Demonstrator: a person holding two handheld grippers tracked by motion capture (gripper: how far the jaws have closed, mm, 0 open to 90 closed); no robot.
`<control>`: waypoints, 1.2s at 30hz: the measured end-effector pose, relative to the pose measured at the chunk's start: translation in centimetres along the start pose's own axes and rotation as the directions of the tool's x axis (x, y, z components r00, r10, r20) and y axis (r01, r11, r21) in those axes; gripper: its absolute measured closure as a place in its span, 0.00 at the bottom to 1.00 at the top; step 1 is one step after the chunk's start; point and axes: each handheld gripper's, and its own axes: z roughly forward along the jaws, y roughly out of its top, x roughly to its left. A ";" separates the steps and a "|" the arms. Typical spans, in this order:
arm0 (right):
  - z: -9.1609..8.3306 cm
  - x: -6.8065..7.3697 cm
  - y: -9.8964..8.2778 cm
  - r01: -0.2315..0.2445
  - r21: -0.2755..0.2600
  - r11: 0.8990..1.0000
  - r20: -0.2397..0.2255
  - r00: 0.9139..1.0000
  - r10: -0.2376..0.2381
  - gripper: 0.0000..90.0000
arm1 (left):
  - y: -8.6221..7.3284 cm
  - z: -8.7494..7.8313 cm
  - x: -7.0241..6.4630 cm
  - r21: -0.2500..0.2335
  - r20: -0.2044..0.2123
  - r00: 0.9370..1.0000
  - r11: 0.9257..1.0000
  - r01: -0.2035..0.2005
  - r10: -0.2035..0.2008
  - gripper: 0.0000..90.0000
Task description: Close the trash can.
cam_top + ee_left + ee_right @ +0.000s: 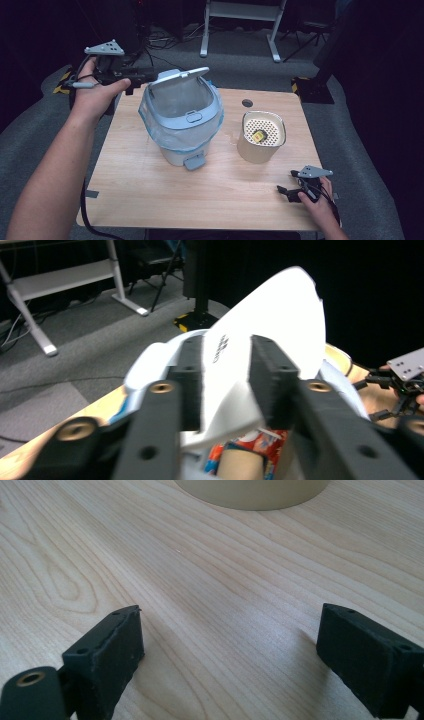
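I am working over a pale wooden table (150, 195) with rounded corners, its long wavy grain showing plainly in my right gripper view. Standing on it toward the left of the middle is the biggest thing, a light grey-blue plastic bin (181, 131) with a rounded body, a thin bluish liner bag (150, 125) puckering over its rim and a small pedal-like tab at its foot. Its smooth, curved lid (179, 77) is tilting up at the back, and my left gripper (134, 76) is reaching in level from the left to the lid's near end. In my left gripper view the lid (280, 325) is rising white and glossy between my two black, matt, blocky pads (192, 380), which are standing a little off its faces rather than pinching it, so I am reading those jaws as partly parted with the lid's edge between them; something with red and blue print (250, 447) is lying below inside the bin. To the right of the bin, well apart from it, a beige cylindrical container (260, 140) is standing upright, its flat top dotted with a grid of small holes and a small yellow piece (258, 135) sitting in its middle. Smallest, at the near right corner, my right gripper (290, 192) is resting low over the bare wood, its jaws spread wide with nothing between them and the container's rounded base (250, 492) ahead.
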 end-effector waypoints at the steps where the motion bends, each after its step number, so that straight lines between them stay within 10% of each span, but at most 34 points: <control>1: 0.0 0.0 0.0 0.001 0.000 1.000 0.000 1.000 -0.001 0.13 | 0.0 0.2 -0.3 0.000 -0.002 1.000 1.000 -0.006 0.006 0.63; 7: 0.0 0.0 0.0 0.001 0.000 1.000 0.000 1.000 -0.001 0.13 | -0.6 1.6 -1.7 0.013 0.000 1.000 1.000 -0.004 0.004 0.46; 36: 0.0 0.0 0.0 0.000 0.000 1.000 0.000 1.000 0.000 0.13 | -3.3 6.6 -3.6 0.096 0.012 0.998 0.993 -0.067 0.066 0.39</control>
